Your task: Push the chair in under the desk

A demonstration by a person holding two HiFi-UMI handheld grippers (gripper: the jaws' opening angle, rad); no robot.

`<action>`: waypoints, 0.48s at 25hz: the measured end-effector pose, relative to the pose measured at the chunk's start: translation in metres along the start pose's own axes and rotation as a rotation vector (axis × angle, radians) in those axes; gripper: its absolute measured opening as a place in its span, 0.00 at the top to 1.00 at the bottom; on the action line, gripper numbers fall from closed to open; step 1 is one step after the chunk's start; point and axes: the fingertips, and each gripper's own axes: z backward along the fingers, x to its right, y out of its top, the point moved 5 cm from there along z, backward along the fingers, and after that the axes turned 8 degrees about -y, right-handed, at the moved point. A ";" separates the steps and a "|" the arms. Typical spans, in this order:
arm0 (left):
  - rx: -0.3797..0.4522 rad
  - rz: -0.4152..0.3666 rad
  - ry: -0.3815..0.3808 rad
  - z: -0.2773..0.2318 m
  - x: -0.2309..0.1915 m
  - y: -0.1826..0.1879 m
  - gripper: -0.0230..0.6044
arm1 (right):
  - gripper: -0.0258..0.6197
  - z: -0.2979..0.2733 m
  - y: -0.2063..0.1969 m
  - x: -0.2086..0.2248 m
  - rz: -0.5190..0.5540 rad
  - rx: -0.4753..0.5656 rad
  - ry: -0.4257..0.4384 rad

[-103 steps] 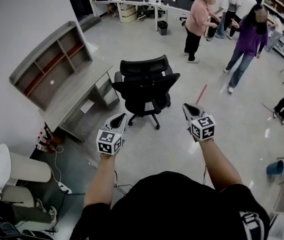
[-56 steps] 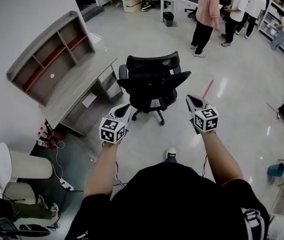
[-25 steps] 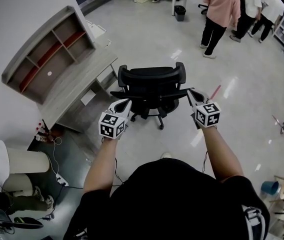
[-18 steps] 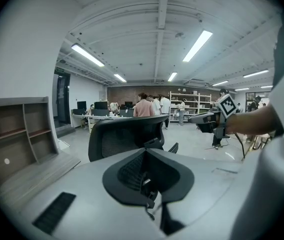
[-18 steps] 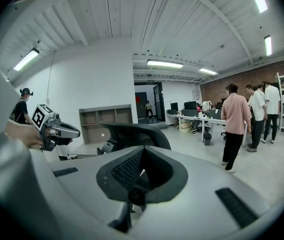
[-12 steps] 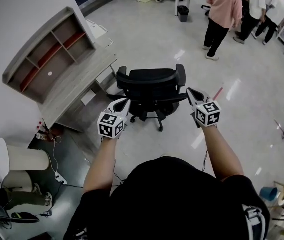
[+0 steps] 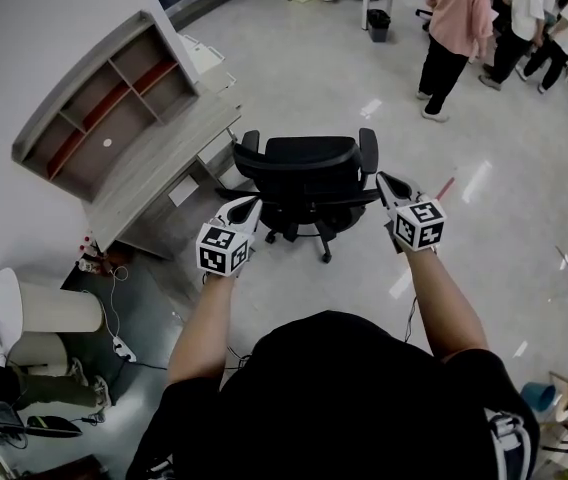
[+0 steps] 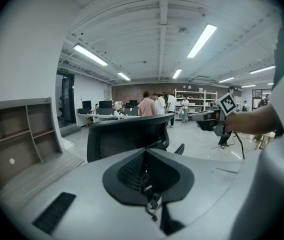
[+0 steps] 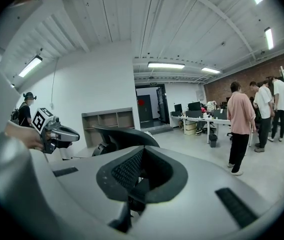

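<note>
In the head view, the chair [image 7: 304,168] is found on the open floor [image 7: 344,78], just beside the desk's front edge and not yet under the desk [image 7: 164,173], with its backrest turned toward the person. A shelf unit [image 7: 99,108] is carried along the desk's far edge, against the wall. The left gripper [image 7: 247,205] is held at the chair's left side and the right gripper [image 7: 384,180] at its right side, each tip close to the backrest frame; contact cannot be confirmed from this view. A group of people [image 7: 454,28] is noted well apart, at the upper right. In the left gripper view, the left gripper [image 8: 145,151] is seen with its jaws brought fully together and nothing between them; the chair's mesh backrest [image 8: 127,134] is observed directly beyond the tips, the shelf unit [image 8: 17,134] at the left and the right gripper [image 8: 212,118] at the right. In the right gripper view, the right gripper [image 9: 142,151] is likewise recorded as closed and empty; the chair [image 9: 124,134] is seen just past its tips, the left gripper [image 9: 57,133] beyond it at the left, and the shelf unit [image 9: 107,119] behind.
</note>
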 end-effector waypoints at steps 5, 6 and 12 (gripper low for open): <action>0.000 -0.006 -0.005 0.002 -0.002 0.001 0.94 | 0.97 0.000 0.000 -0.001 -0.003 0.003 -0.006; -0.002 -0.005 -0.008 0.003 -0.003 -0.001 0.94 | 0.97 0.000 0.000 -0.003 -0.003 0.003 -0.008; 0.006 -0.005 -0.025 0.013 -0.020 -0.004 0.94 | 0.97 -0.001 0.004 -0.018 0.006 -0.001 -0.035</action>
